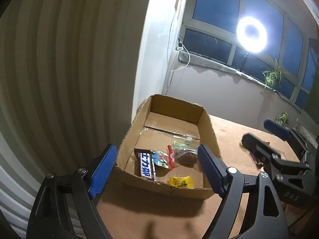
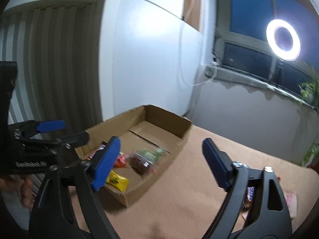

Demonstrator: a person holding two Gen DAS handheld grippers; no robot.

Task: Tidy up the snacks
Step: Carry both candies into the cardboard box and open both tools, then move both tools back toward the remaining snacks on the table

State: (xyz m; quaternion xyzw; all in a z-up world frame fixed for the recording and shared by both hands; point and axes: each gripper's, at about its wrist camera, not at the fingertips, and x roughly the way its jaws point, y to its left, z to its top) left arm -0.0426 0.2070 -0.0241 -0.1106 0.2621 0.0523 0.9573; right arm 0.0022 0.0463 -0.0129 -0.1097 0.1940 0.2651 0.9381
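Tan table (image 1: 235, 139), striped curtain (image 1: 59, 59), dark window (image 1: 217, 4)

I count one cardboard box (image 1: 207, 131) on the table (image 1: 235, 139). Inside it I see five snacks: one dark chocolate bar (image 1: 146, 165), one small blue-and-white pack (image 1: 160, 158), one red wrapper (image 1: 170, 157), one clear bag of brown and green pieces (image 1: 185, 151) and one yellow packet (image 1: 181, 181). Out on the table I make out a green bag (image 1: 281, 118); the other loose wrappers there are too hidden to count. Two tools, left (image 1: 156, 169) and right (image 2: 163, 164).
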